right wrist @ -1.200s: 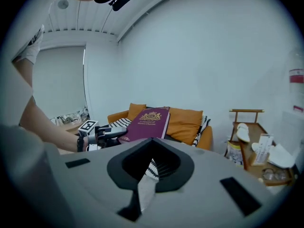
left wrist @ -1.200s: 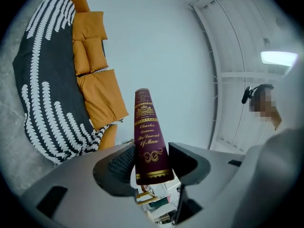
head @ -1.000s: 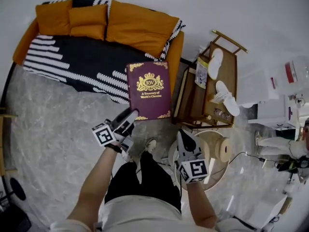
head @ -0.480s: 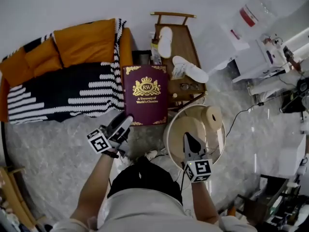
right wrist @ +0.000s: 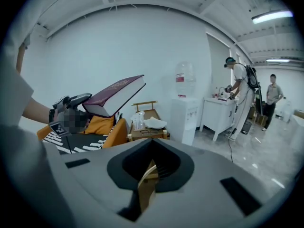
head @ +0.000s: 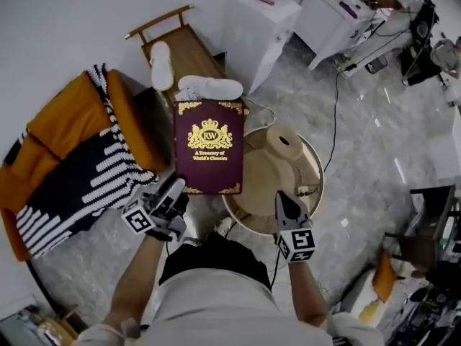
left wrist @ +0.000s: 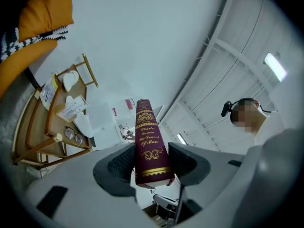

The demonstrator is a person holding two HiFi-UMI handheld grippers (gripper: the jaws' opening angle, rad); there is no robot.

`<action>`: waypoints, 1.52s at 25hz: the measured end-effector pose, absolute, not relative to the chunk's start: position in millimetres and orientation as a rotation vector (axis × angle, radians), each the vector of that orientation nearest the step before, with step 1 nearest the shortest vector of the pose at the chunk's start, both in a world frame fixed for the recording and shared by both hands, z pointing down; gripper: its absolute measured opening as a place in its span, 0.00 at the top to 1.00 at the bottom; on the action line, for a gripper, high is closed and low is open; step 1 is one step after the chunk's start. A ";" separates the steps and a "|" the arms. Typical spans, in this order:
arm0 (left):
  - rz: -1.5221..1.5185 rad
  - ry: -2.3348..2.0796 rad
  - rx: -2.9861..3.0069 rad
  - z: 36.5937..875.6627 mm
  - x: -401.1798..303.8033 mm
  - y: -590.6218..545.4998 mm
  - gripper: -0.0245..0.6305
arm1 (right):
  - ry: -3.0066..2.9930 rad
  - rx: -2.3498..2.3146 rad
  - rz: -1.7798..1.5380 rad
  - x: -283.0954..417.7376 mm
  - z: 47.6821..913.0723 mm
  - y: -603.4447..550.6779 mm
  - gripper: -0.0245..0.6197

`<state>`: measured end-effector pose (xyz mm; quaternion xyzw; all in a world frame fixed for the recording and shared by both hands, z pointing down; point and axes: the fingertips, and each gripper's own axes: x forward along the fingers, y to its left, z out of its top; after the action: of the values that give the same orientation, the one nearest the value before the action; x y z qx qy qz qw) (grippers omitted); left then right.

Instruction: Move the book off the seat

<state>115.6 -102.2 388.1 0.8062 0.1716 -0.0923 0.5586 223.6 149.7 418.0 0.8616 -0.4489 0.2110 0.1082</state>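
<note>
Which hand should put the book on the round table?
Left. The left gripper grips the book by its corner, held up next to the table. The right gripper is shut and holds nothing.

The book (head: 209,146) sits between my left gripper's (head: 175,191) fingers, with the seat (head: 72,150) left of it, the round worktop (head: 268,182) right of it and the cart (head: 189,52) behind it; my right gripper (head: 284,204) hangs over the worktop's near rim

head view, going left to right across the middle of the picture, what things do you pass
orange sofa → book → round wooden table → white cable on the floor
</note>
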 end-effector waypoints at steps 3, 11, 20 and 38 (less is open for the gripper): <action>-0.168 0.474 1.901 382.3 146.4 -78.9 0.62 | -1.255 2.597 0.609 236.5 416.5 178.6 0.93; 0.014 0.733 1.795 371.0 205.2 -3.9 0.63 | -0.986 2.810 0.606 228.9 406.8 244.1 0.93; 0.236 0.883 1.558 415.2 222.0 72.0 0.64 | -0.633 2.994 0.757 179.5 414.2 270.2 0.93; 0.236 0.718 1.559 479.9 253.2 49.0 0.64 | -0.666 2.939 0.831 194.0 455.3 261.1 0.93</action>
<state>253.2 49.0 479.9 0.6854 0.3157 0.1038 0.6479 194.0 261.1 455.3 0.9402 -0.2129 0.2659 0.0077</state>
